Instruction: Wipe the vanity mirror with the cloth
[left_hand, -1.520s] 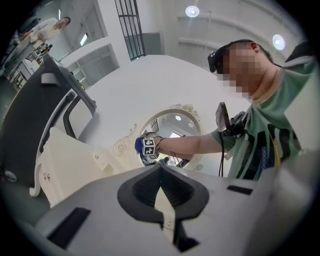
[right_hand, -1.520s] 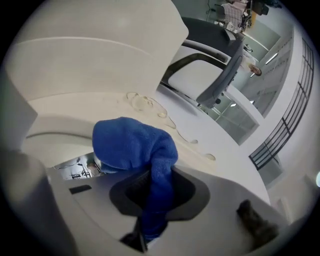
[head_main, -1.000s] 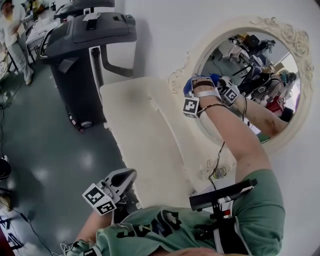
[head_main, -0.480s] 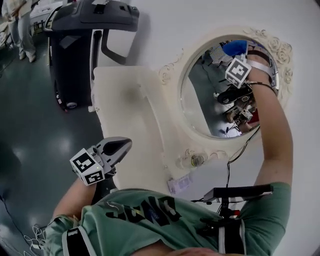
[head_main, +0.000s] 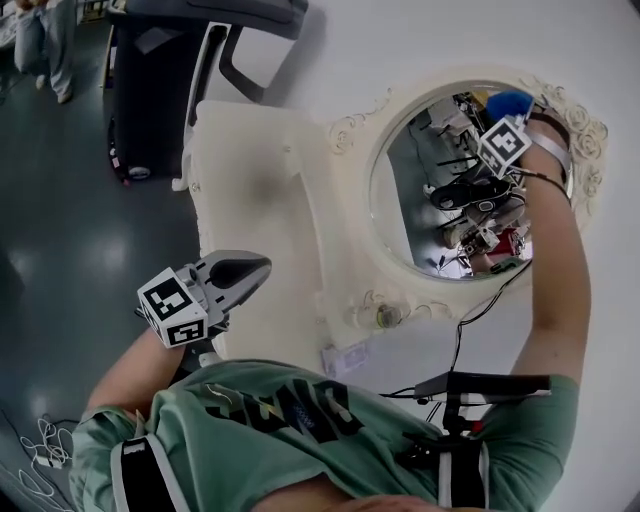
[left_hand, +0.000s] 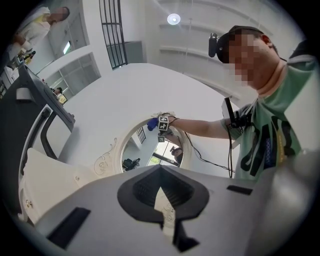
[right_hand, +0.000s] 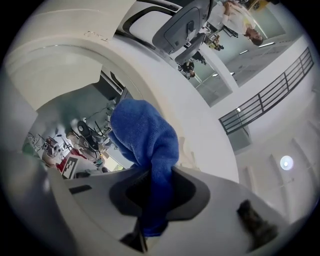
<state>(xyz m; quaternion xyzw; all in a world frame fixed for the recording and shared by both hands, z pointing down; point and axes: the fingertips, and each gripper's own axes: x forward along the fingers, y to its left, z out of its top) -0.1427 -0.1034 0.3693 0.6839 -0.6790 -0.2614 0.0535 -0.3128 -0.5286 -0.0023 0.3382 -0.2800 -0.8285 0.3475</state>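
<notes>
The oval vanity mirror (head_main: 420, 200) in its ornate white frame hangs on the wall above a white vanity table (head_main: 250, 190). My right gripper (head_main: 508, 114) is at the mirror's upper right edge, shut on a blue cloth (head_main: 511, 101) that lies against the glass. In the right gripper view the cloth (right_hand: 145, 140) bunches out of that gripper (right_hand: 150, 200), with the mirror glass (right_hand: 75, 125) just behind it. My left gripper (head_main: 258, 268) hangs low by the table's front edge, shut and holding nothing. The left gripper view shows its closed tips (left_hand: 163, 216) and the mirror (left_hand: 145, 150) far off.
A dark treadmill-like machine (head_main: 160, 90) stands beside the table at the upper left. A person (head_main: 40, 40) stands on the grey floor beyond it. A black cable (head_main: 470, 310) hangs from my right arm across the mirror's lower frame.
The right gripper has carried the blue cloth from the mirror's left edge to its upper right edge. The left gripper has stayed low by the table front.
</notes>
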